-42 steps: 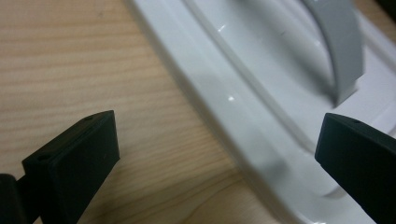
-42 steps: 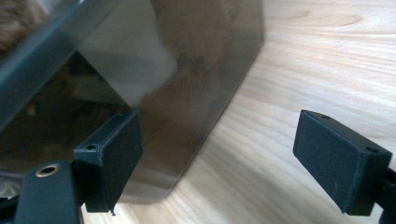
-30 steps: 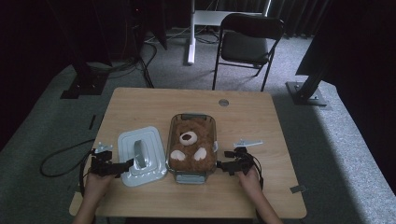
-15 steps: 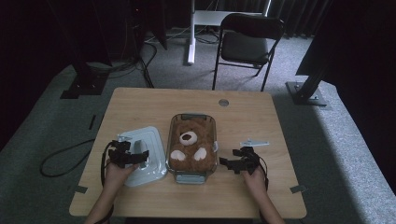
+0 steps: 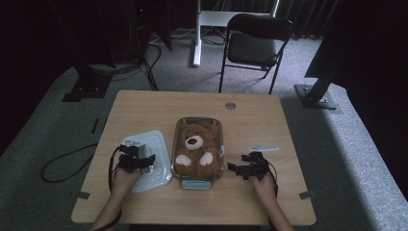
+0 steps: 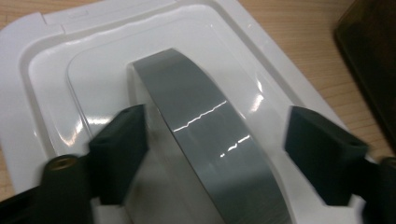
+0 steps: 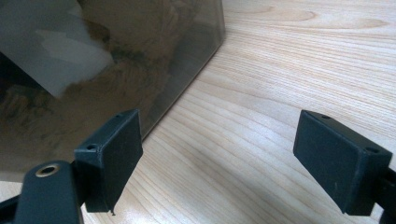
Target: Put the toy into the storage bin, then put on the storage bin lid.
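Grey lid handle between left fingers

Glossy white plastic lid, smooth grey handle, seemingly glass container.

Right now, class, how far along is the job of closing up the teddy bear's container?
Done: the teddy bear lies inside the clear container. In hand: the left gripper straddles the grey handle of the white lid, its jaws just closing, with one pad beside the handle and the other apart from it. The right gripper waits open beside the container. Left: grip, lift and seat the lid.
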Motion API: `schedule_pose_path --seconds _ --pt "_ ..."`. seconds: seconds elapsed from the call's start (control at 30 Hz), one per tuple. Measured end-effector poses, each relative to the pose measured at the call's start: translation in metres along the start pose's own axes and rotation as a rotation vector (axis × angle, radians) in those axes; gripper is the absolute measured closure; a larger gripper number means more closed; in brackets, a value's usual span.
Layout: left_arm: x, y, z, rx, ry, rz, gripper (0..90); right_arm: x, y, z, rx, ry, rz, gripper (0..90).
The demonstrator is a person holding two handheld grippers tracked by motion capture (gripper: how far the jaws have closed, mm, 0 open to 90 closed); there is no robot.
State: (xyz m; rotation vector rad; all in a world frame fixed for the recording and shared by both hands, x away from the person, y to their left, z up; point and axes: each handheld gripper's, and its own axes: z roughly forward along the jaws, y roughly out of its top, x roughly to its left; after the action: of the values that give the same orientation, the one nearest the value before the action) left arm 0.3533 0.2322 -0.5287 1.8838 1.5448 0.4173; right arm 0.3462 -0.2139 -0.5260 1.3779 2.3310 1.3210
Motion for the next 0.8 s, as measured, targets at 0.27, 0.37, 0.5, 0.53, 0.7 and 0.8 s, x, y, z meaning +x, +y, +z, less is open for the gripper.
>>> schedule_pose_path --seconds 0.27,0.37,0.5,0.53,0.7,0.8 --pt "0.004 -0.003 0.0 -0.022 -0.052 -0.053 53.6 0.002 -0.002 0.004 0.011 0.004 -0.011 14.8" --pt "0.007 -0.004 0.0 -0.036 -0.072 -0.093 59.7 0.004 -0.002 0.005 0.014 0.011 -0.014 14.8" --pt "0.011 -0.004 -0.005 -0.074 -0.081 -0.127 67.5 0.007 0.0 0.005 0.008 0.019 -0.019 14.8" --pt "0.012 -0.004 -0.006 -0.084 -0.084 -0.129 67.5 0.008 0.0 0.005 0.006 0.024 -0.021 14.9" --pt "0.013 -0.001 -0.02 -0.125 -0.082 -0.139 67.7 0.012 -0.001 0.009 0.008 0.053 -0.024 14.8" --pt "0.015 0.003 -0.035 -0.172 -0.088 -0.151 67.8 0.016 0.0 0.013 0.013 0.063 -0.038 14.8"
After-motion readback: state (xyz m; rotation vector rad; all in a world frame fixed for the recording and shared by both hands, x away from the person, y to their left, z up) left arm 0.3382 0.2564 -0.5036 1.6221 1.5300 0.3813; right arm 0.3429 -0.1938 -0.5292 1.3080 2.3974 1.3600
